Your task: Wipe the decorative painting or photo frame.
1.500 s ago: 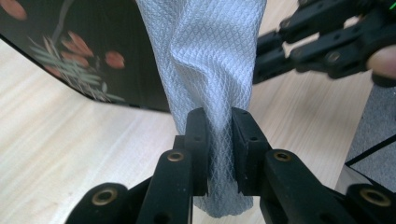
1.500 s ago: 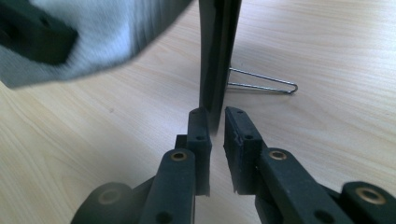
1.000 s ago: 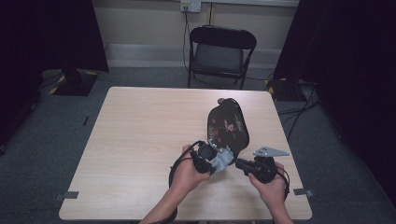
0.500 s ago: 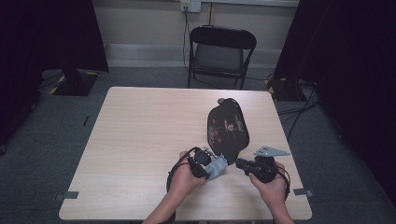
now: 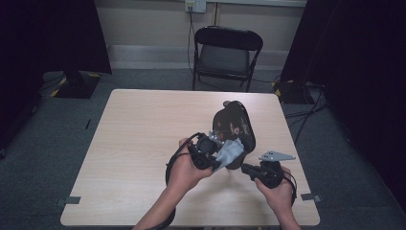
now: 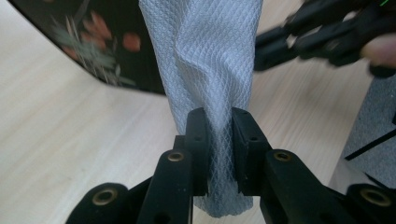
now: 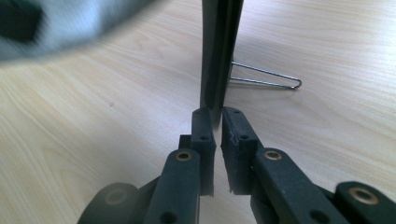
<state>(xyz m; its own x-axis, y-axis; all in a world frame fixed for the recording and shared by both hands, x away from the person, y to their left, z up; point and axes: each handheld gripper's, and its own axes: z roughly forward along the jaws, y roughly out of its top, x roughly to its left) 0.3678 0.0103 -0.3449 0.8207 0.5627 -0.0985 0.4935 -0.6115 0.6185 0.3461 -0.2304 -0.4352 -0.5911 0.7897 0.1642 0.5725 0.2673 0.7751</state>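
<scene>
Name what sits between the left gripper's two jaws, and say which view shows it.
A strip of white cloth is pinched between the left gripper jaws; the left gripper view shows it, in front of the black floral-patterned object.

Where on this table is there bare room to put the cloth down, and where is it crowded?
The table's whole left half is bare, from the far edge to the near one. The strip along the far edge is free too. It is crowded near the right: the left gripper with the cloth, the black floral panel and the right gripper.

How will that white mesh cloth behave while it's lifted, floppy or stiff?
Likely floppy: the white mesh cloth folds and creases above the left gripper, pinched thin. Probably light, and its textured weave should resist slipping.
</scene>
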